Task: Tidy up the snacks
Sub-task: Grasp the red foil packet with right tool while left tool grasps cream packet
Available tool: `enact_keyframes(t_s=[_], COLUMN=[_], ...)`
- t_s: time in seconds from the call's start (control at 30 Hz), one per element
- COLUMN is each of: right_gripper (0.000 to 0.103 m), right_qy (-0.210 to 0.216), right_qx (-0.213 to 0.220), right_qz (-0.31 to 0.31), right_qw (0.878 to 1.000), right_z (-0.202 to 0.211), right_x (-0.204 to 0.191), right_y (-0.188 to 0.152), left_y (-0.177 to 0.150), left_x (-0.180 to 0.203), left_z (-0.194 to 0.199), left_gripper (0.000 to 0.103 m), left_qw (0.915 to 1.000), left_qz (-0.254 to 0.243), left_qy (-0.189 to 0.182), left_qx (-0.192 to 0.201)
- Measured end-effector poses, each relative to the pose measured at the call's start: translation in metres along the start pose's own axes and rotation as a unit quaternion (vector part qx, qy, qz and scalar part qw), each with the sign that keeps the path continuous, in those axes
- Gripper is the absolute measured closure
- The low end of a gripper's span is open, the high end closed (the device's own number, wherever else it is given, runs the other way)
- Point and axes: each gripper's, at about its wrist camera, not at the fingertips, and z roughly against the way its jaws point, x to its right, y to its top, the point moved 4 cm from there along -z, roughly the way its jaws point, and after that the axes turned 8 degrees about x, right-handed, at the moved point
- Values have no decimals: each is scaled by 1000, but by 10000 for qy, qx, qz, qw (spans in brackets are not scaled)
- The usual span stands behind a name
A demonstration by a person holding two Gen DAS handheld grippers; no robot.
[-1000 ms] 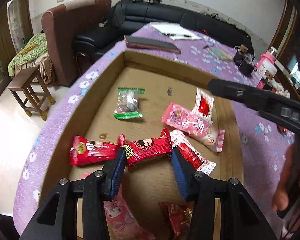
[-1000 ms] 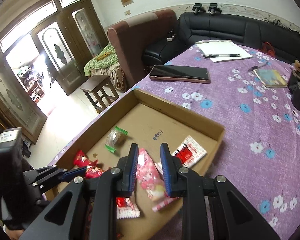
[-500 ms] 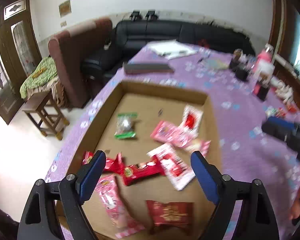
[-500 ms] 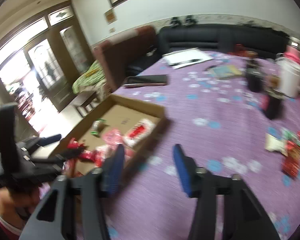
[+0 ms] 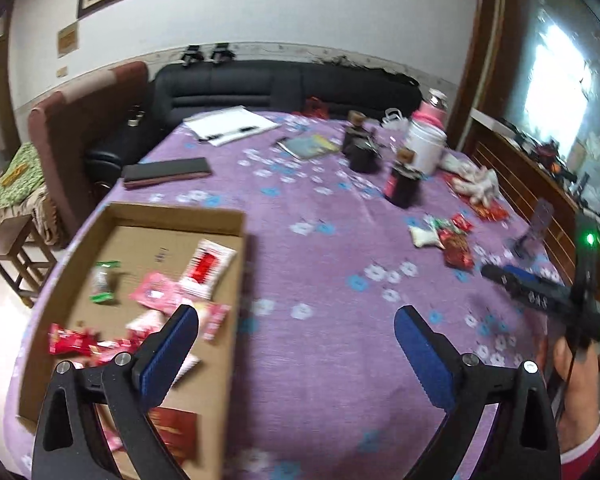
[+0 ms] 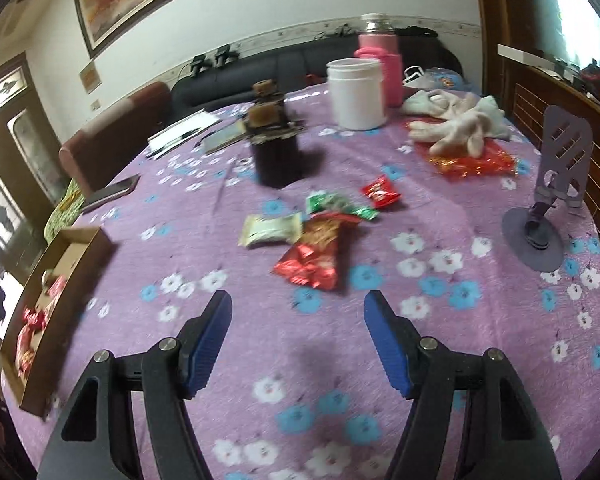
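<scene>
Right wrist view: spread right claw (image 6: 298, 338) faces red snack packet (image 6: 312, 258); the overlapping cream packet (image 6: 270, 230) could get dragged along.

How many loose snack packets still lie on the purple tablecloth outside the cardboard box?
4: cream packet, green packet, small red packet, large red packet, clustered ahead of the open right gripper. Others may hide beneath.

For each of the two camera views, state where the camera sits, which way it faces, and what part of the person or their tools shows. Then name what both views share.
Left wrist: on the left tool, facing across the purple table with the cardboard box at left; the right tool and a hand show.
Right wrist: on the right tool, facing the loose snacks; only its own fingers show.
Shared: box, snacks, white jar, sofa.
</scene>
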Motion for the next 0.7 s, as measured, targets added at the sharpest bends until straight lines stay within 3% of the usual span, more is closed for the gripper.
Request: enact_keyframes(t_s=[0.27,0.7], right_gripper=[36,36], right_qy=[-93,-260], right_qx=[-25,-373], right_qz=[0,38], right_qw=[10000,9990], right_z=[-23,-63], right_x=[3,-1], right_y=[5,10], left_y=[-16,-14], left_x=[36,38], left_z=[-25,-37], left_gripper=[3,3], left_qw=[9986,9989], left_qz=[-387,-260], left_qy=[-79,-159], left_qx=[-355,-368])
